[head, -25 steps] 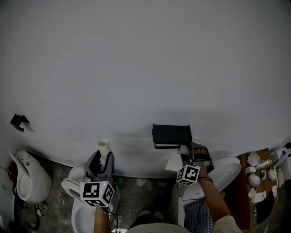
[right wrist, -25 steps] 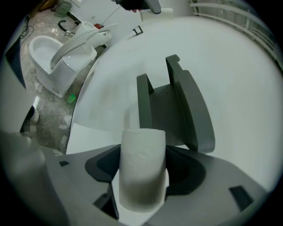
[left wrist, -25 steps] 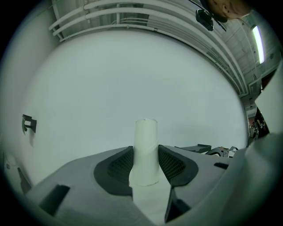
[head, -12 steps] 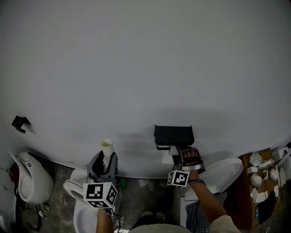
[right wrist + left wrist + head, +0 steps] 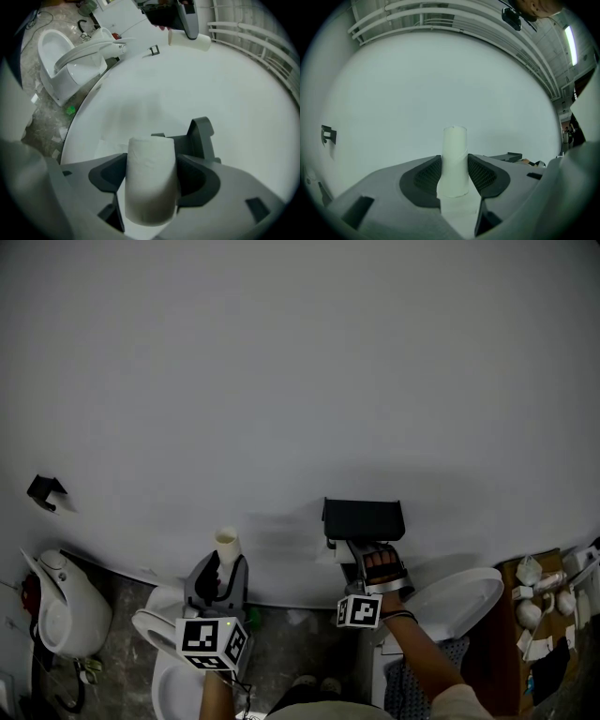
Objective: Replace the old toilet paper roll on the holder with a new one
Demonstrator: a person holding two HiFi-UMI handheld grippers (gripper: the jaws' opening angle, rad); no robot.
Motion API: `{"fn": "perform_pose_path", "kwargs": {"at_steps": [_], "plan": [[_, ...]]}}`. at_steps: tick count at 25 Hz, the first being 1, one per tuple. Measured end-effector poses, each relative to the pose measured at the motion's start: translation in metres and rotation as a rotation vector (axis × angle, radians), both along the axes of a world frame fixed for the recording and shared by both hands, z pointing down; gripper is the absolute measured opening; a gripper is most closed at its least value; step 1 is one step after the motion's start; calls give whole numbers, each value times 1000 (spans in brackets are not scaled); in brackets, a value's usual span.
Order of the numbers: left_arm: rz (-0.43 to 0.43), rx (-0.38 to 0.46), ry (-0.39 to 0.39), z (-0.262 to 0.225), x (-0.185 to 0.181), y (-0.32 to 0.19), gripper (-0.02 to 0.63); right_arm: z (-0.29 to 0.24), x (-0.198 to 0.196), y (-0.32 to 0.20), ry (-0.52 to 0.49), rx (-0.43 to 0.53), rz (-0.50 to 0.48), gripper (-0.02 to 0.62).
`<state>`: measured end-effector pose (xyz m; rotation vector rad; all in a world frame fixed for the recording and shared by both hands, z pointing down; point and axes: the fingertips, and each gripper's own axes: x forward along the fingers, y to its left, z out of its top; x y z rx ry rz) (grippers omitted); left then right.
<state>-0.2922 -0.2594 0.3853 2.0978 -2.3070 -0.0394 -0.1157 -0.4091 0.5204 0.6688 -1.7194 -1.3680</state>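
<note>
Both rigs are the same build. The left gripper [image 5: 225,566] and right gripper [image 5: 366,555] are chunky matte grey plastic shells with smooth rounded jaws. Each jaw has a black pad [image 5: 425,176] set into it with a fine mesh texture, and the shell has a few dark rectangular recesses [image 5: 361,206]. Each gripper carries a white cube at the back, left cube [image 5: 212,641] and right cube [image 5: 360,610], covered in black-and-white square markers. The right hand [image 5: 380,570] has dark straps across it and a thin dark band at the wrist [image 5: 406,616]. The sleeve [image 5: 461,703] on that arm is light-coloured and leaves the forearm bare.
</note>
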Motion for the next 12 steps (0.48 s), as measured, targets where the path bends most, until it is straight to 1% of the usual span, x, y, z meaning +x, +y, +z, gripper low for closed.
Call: {"fn": "perform_pose_path", "kwargs": {"at_steps": [3, 6, 9, 10, 12], "plan": [[10, 5, 3, -1, 4, -4, 181, -1, -1, 9, -52, -62, -14, 363], [29, 14, 0, -4, 12, -10, 181, -13, 1, 23, -117, -83, -29, 371], [54, 35, 6, -11, 21, -19, 181, -30, 4, 38, -205, -103, -46, 335], [64, 43, 11, -13, 25, -22, 181, -37, 7, 42, -255, -125, -47, 326], [85, 57, 20, -18, 33, -30, 181, -56, 14, 51, -398, -197, -44, 298]]}}
